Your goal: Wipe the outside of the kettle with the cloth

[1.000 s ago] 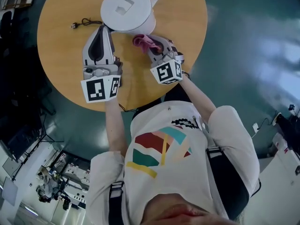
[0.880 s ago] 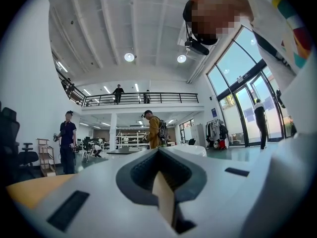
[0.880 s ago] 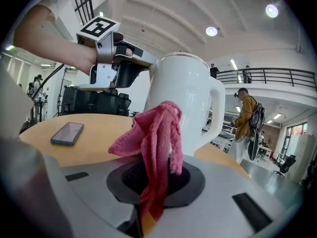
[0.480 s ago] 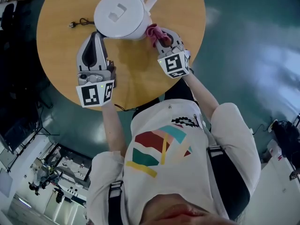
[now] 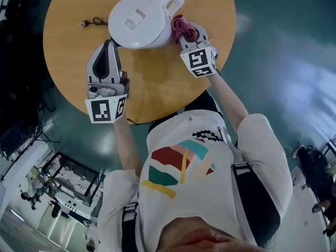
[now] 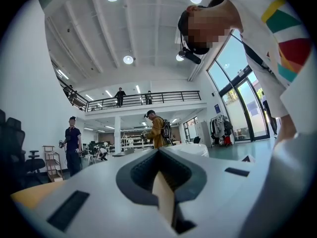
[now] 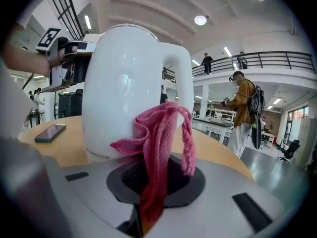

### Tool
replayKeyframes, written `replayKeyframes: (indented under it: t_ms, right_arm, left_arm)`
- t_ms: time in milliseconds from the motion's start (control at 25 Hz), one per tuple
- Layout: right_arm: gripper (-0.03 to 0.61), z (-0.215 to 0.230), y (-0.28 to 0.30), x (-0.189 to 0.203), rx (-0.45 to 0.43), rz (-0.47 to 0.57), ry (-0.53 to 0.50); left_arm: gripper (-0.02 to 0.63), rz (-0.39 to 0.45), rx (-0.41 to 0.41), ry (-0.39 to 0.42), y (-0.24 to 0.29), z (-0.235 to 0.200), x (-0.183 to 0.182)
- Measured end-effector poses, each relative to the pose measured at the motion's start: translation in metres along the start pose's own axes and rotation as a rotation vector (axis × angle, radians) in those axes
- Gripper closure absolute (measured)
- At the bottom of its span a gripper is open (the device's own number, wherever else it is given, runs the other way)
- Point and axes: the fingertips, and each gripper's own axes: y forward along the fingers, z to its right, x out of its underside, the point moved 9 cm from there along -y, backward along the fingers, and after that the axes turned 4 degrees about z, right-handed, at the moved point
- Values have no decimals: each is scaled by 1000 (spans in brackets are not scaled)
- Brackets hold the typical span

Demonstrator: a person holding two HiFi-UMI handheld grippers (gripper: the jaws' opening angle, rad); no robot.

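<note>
While I'm looking down from the head view, the round wooden table (image 5: 157, 83) fills most of the top, and the white kettle (image 5: 140, 20) stands upright on its far half, lid on, handle pointing away from me. My left gripper (image 5: 111, 42) sits just beside the kettle's near-left side with its jaws clenched together on nothing; can't tell if it's actually touching. My right gripper (image 5: 184, 33) is at the kettle's right side, clamped on the pink cloth (image 5: 179, 24), which bunches up against the kettle wall. There's a dark phone (image 7: 49, 133) lying flat on the table, plus a small black cord (image 5: 92, 22) left of the kettle.
</note>
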Motion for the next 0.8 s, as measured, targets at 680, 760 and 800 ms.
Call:
replayKeyframes:
  t_ms: [680, 760, 800]
  right_arm:
    - [540, 17, -22, -54, -8, 149, -3]
    - [540, 19, -29, -71, -28, 214, 19]
    - [540, 21, -31, -79, -33, 246, 34]
  left_arm:
    - [573, -45, -45, -24, 1, 3, -2]
    - [573, -59, -48, -15, 2, 5, -2]
    - [573, -62, -50, -17, 1, 6, -2]
